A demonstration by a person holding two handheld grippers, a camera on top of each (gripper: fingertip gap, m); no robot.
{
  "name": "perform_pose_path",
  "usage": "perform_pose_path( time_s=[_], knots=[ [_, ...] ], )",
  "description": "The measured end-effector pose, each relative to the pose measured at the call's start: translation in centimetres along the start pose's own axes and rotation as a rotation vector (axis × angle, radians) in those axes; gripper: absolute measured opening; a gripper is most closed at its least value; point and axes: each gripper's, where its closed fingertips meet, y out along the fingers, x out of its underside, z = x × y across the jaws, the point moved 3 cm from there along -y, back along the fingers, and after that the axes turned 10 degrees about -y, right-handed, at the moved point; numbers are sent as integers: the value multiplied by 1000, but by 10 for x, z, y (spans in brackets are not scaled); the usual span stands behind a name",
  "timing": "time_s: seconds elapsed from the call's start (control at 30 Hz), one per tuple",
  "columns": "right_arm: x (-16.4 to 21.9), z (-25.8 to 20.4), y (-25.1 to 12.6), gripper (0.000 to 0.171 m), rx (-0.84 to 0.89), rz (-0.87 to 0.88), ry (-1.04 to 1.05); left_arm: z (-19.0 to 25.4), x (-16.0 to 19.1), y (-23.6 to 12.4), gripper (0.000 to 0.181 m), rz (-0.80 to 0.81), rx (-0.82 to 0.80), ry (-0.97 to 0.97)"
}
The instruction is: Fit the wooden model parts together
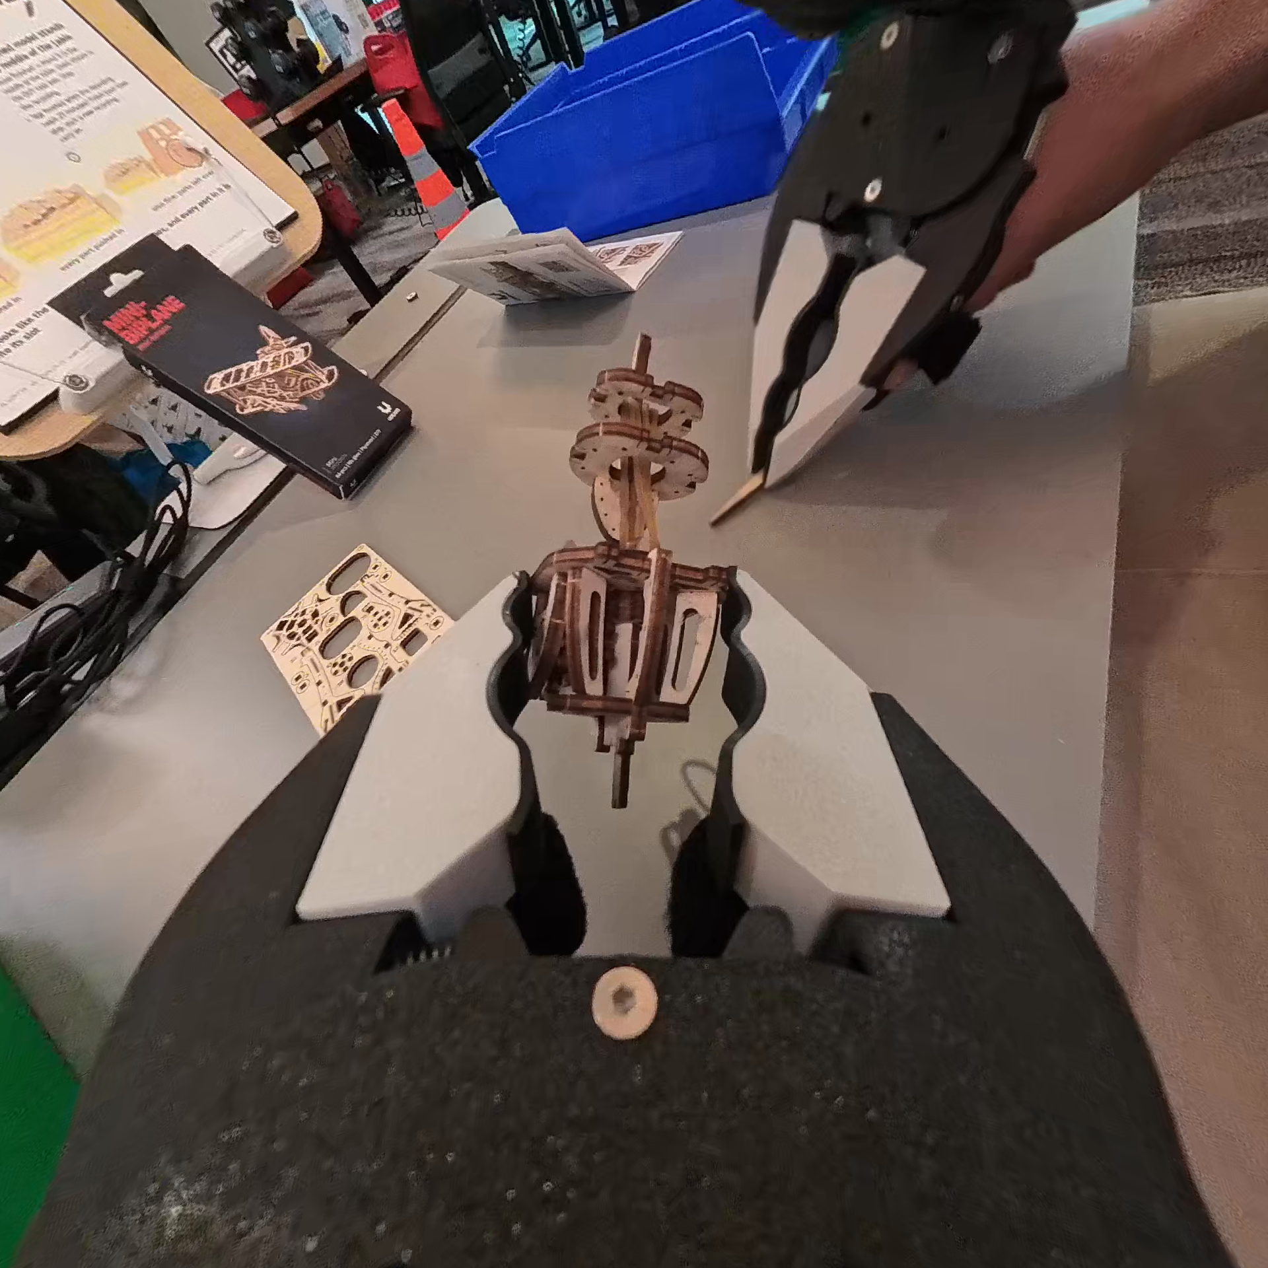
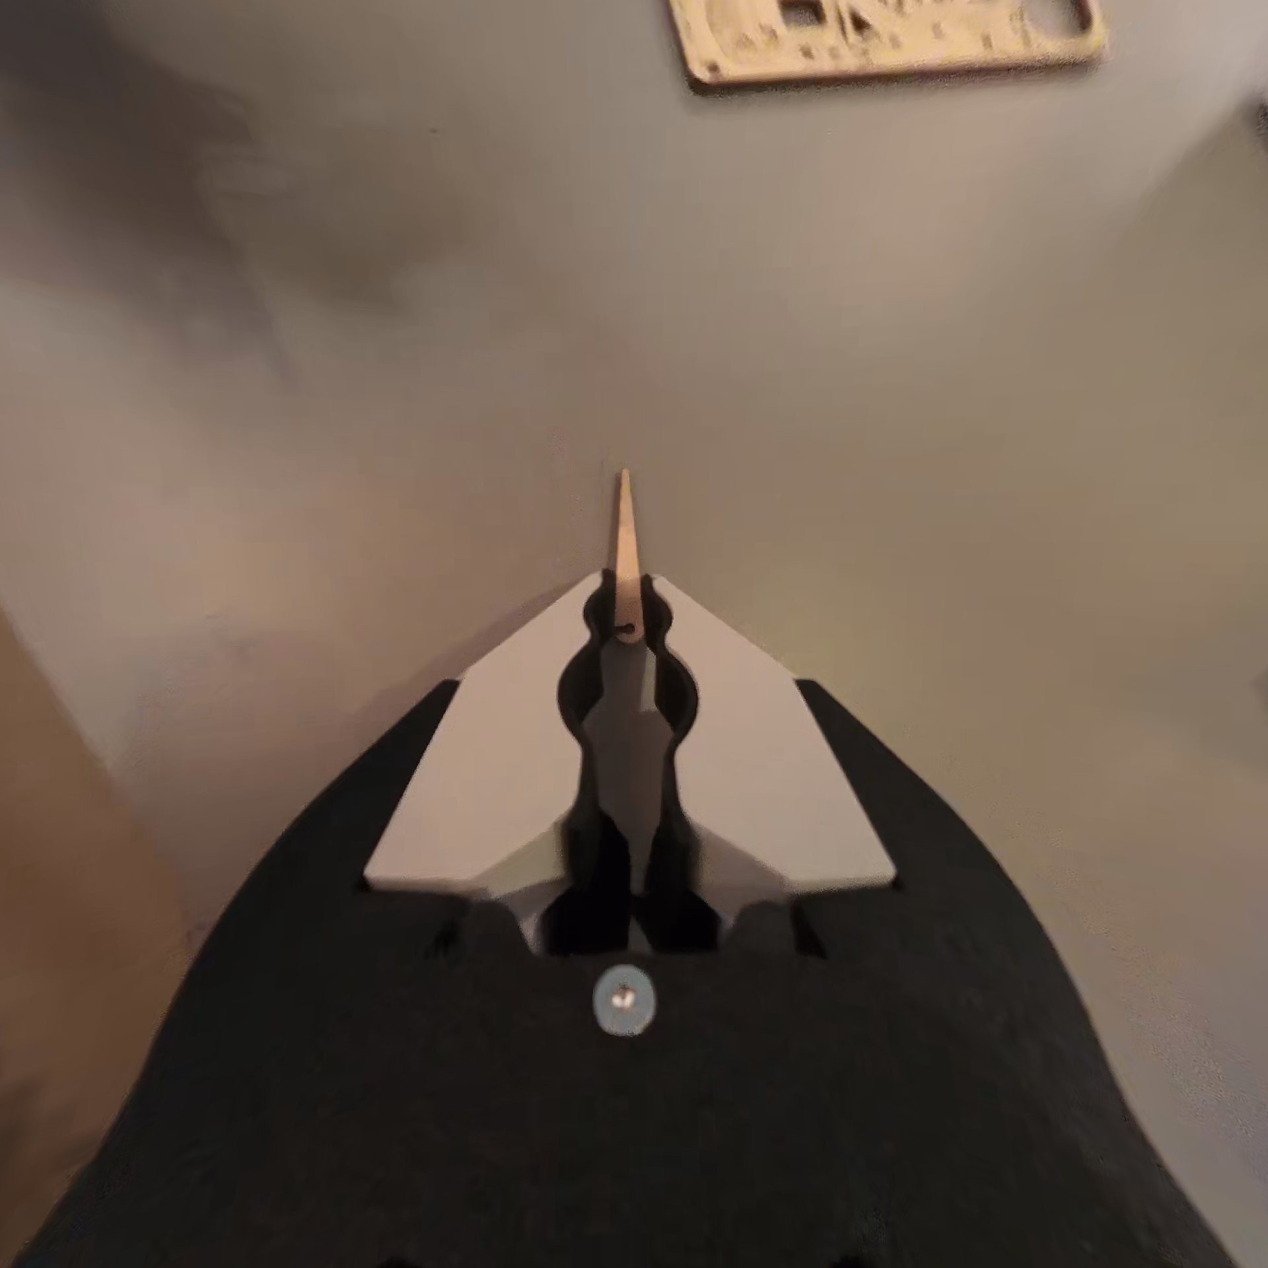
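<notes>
The wooden model (image 1: 628, 617) sits between the left gripper (image 1: 628, 645) fingers above the desk (image 1: 892, 652), a punched-out sheet (image 1: 353, 641) lying to its left. Behind stand a box (image 1: 274, 370), a leaflet (image 1: 542, 267) and a bin (image 1: 638, 137); the right gripper (image 1: 768, 473), right of the model, pins a sliver (image 1: 735, 503) that slants down toward the desk.

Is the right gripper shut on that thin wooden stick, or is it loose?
Shut on it: the right gripper has its jaws closed around the stick, which pokes out from the tips.

Tan & dark-brown wooden model (image 1: 621, 617), pale wood sliver (image 2: 628, 549), blue bin (image 1: 638, 144), grey table (image 1: 892, 617), black/grey tools
</notes>
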Motion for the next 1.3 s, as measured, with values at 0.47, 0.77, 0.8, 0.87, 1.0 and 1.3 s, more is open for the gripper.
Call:
perform_pose_path(
  time_s=[0.47,0.77,0.8,0.87,1.0,1.3],
  knots=[
    [-8,-4,3,21,-180,-143,273,9,0,-2,52,13,18,0],
    [-22,-13,12,0,-169,-162,192,13,9,-3,52,-20,-2,69],
    [-25,-11,10,0,-174,-145,196,12,9,-5,52,-16,-4,66],
    [-28,-4,7,0,-190,-109,214,9,7,-8,52,-6,-12,58],
    [-40,9,-6,0,-234,44,236,6,8,-13,52,-7,-30,57],
    [-24,-28,-9,21,-429,131,-23,7,12,-15,52,-18,-24,55]
  ],
)
